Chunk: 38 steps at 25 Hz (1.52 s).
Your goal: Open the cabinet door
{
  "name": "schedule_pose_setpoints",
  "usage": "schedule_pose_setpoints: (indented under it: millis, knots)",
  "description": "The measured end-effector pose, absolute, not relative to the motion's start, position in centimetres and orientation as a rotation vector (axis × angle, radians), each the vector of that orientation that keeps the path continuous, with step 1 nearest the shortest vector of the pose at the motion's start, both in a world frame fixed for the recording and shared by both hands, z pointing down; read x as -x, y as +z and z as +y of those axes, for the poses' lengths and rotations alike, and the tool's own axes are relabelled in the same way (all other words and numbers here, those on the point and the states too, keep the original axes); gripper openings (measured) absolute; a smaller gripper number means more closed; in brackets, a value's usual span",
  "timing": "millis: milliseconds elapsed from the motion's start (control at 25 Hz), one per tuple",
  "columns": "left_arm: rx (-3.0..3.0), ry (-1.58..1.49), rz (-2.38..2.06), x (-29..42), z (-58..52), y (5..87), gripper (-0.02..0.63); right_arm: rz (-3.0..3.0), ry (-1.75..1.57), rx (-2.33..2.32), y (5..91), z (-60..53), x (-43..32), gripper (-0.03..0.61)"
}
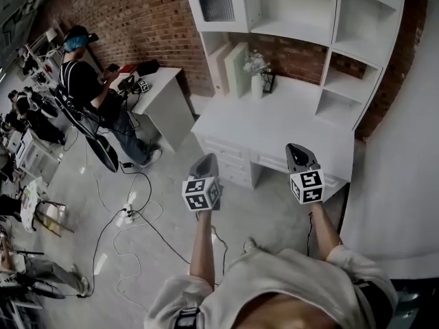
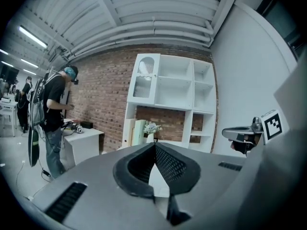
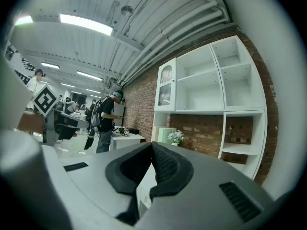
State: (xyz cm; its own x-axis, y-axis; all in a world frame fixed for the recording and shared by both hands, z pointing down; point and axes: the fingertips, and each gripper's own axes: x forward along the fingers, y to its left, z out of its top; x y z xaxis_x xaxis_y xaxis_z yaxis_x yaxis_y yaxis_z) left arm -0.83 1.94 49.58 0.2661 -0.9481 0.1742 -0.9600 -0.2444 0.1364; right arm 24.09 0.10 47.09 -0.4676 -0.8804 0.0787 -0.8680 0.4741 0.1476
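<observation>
The cabinet door [image 1: 214, 0] is a white frame with ribbed glass at the top left of the white hutch, and it stands closed; it also shows in the left gripper view [image 2: 144, 80] and the right gripper view [image 3: 165, 87]. My left gripper [image 1: 205, 160] hovers over the floor in front of the desk, its jaws [image 2: 154, 146] shut with nothing between them. To its right, my right gripper [image 1: 299, 149] is held over the desk's front edge, also shut and empty [image 3: 151, 144]. Both point roughly level toward the hutch, well short of the door.
The white desk [image 1: 302, 125] carries a vase of flowers [image 1: 257, 67] and upright books [image 1: 230, 67] under the open shelves. A person [image 1: 86, 81] stands at a small white table [image 1: 161, 98] to the left. Cables and a power strip [image 1: 127, 216] lie on the floor.
</observation>
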Motion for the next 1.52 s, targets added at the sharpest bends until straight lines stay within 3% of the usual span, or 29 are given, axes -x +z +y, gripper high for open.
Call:
schedule_pose_setpoints:
  millis: [560,1520]
  knots:
    - [-2.363,0.062,-1.721,5.7,-10.2,49.9,0.026,-2.54,-0.151,-1.583,47.1,-10.7,-18.4,0.014]
    - [-2.366,0.097,-1.743,6.9,-23.3,51.3,0.026,-2.558,-0.124,-1.577,49.1,-24.4,-17.5,0.014]
